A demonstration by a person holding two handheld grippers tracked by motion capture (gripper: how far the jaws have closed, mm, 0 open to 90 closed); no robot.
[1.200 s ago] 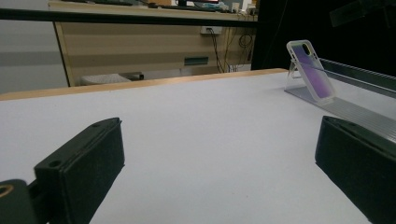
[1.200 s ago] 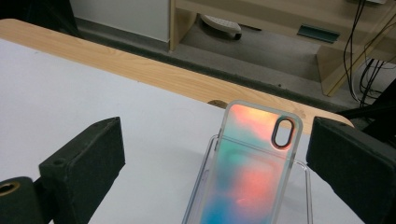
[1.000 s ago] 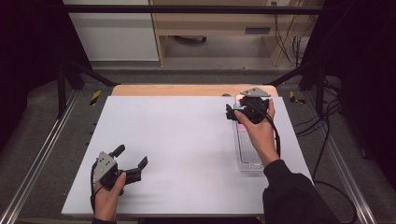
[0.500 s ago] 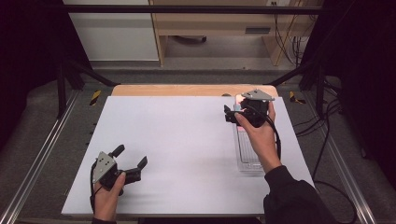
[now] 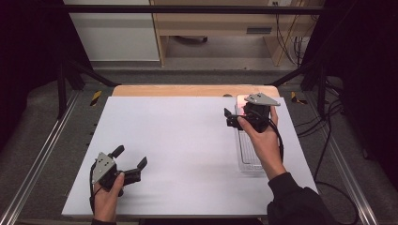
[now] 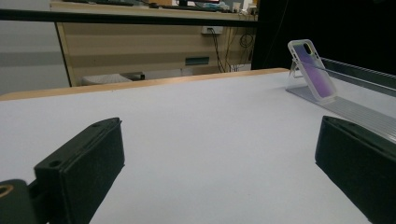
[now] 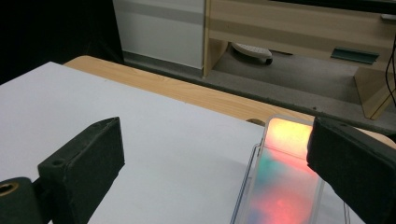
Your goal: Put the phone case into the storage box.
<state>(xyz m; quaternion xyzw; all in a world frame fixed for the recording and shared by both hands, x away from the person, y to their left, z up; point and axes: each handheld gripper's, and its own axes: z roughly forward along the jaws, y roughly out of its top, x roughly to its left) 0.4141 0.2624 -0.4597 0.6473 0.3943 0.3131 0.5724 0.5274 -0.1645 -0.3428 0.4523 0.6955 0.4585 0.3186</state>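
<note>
High view: right gripper [image 5: 231,118] jaws released above phone case [image 7: 285,179] on clear rack [image 5: 248,154]; left gripper [image 5: 129,162] jaws released; no legible writing.

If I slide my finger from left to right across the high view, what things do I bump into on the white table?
Left gripper held in the left hand → bare white table → right gripper → clear rack with the phone case leaning at its far end.
</note>
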